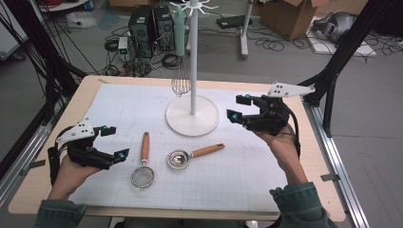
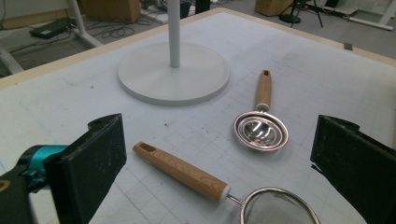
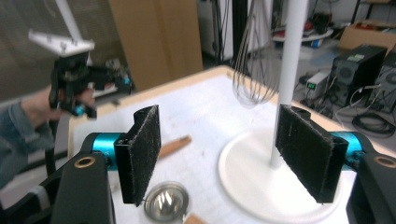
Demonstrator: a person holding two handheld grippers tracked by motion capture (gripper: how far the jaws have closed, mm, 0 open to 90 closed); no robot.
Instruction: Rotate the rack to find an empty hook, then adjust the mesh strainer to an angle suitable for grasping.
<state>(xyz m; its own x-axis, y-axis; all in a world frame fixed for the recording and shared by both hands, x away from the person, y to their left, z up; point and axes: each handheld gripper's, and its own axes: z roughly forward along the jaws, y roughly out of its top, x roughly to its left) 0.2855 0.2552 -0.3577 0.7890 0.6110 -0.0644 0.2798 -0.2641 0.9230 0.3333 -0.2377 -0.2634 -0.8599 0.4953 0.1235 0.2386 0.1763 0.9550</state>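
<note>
Hanging already from the tall white hook stand (image 1: pixel 192 95) near the far edge of the worktop (image 1: pixel 294 199) is a wire balloon whisk (image 1: pixel 180 81), so the work in hand looks like putting the remaining utensils up beside it. Two lie toward the middle of the white gridded mat (image 1: pixel 237 175): a round mesh strainer with a wooden handle (image 1: pixel 143 166) nearer the left edge, and a small steel scoop with a wooden handle (image 1: pixel 190 157) just in front of the stand's round base.

The right tool (image 1: pixel 240 107) hangs above the mat to the right of the base, jaws wide and empty, pointing left toward the stand; the hand grips it from below with the forearm coming up from the near edge. The left tool (image 1: pixel 114 141) hovers low near the left edge, jaws likewise wide with nothing between them, aimed at the strainer's handle; that wrist is turned inward.

For a clean pick, I would bring a tool down square across the wooden handle at its middle, jaws straddling it, and close firmly before lifting. The hole in the handle's end should stay clear of the pads, since it probably has to slip over a hook.
</note>
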